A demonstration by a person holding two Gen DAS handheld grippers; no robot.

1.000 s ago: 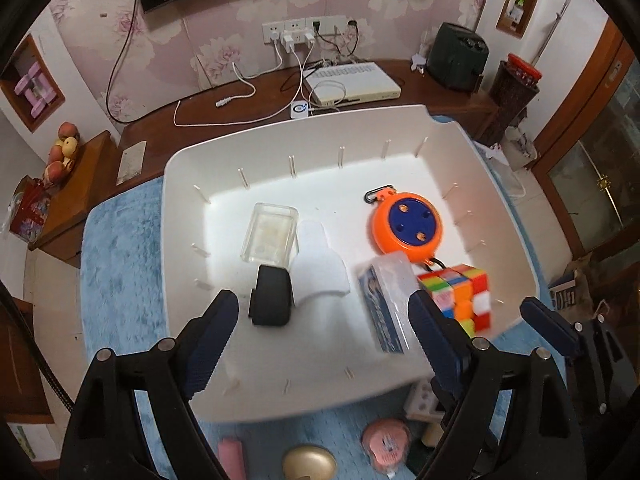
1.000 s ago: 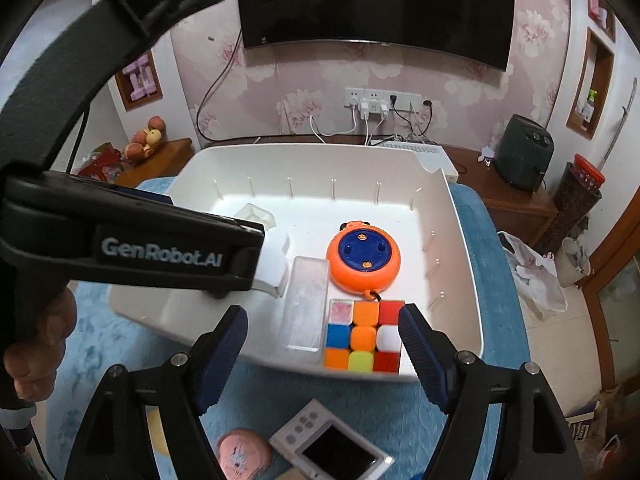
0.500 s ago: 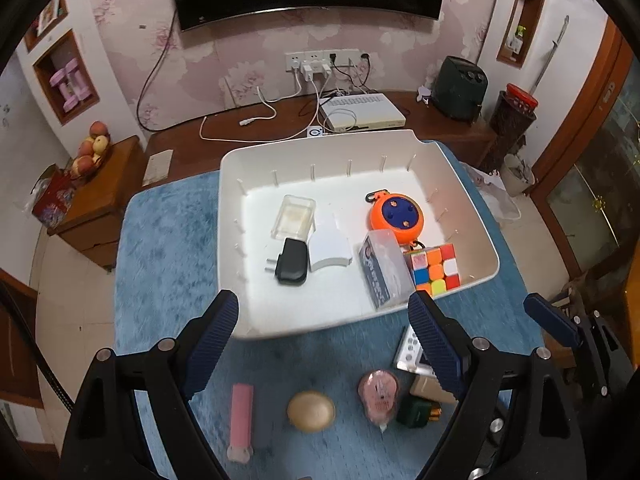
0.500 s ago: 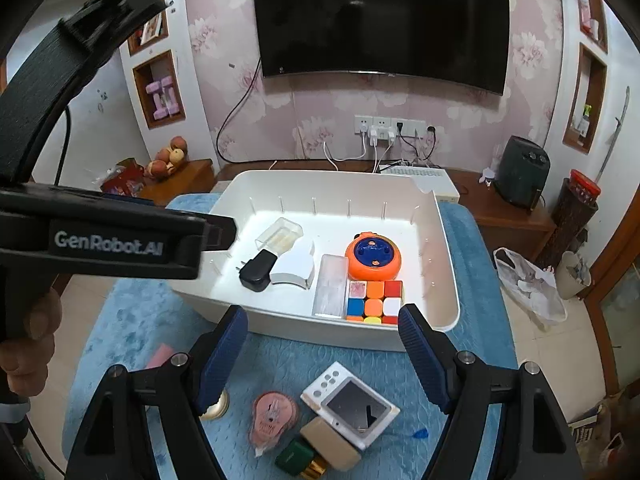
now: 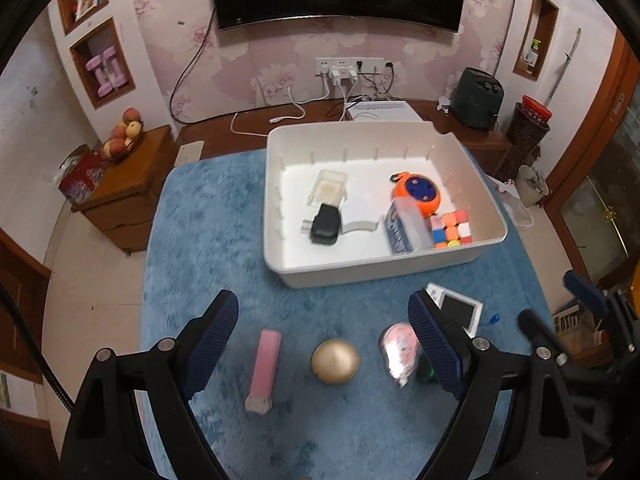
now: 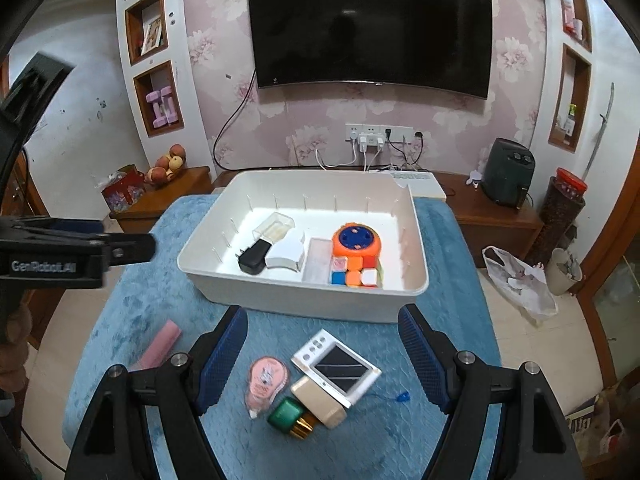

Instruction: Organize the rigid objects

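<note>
Both grippers, left (image 5: 323,339) and right (image 6: 322,354), jaws wide and empty, have drawn back from the bin (image 6: 412,236) toward loose items awaiting sorting.

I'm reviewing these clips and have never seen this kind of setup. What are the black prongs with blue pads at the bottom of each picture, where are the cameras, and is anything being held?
There is no robot arm here. A person carries a hand-held two-finger tool in each hand, and each tool has a wide-angle camera looking forward along its fingers. One picture is from the left gripper, the other from the right gripper.

Both stand open with nothing between the fingers.

On the blue cloth sits a white bin already holding a black charger, an orange reel, a puzzle cube and some clear and white pieces. Still outside it lie a pink bar, a gold dome, a pink tape dispenser, a small white device with a dark screen and a green-capped bottle.
</note>
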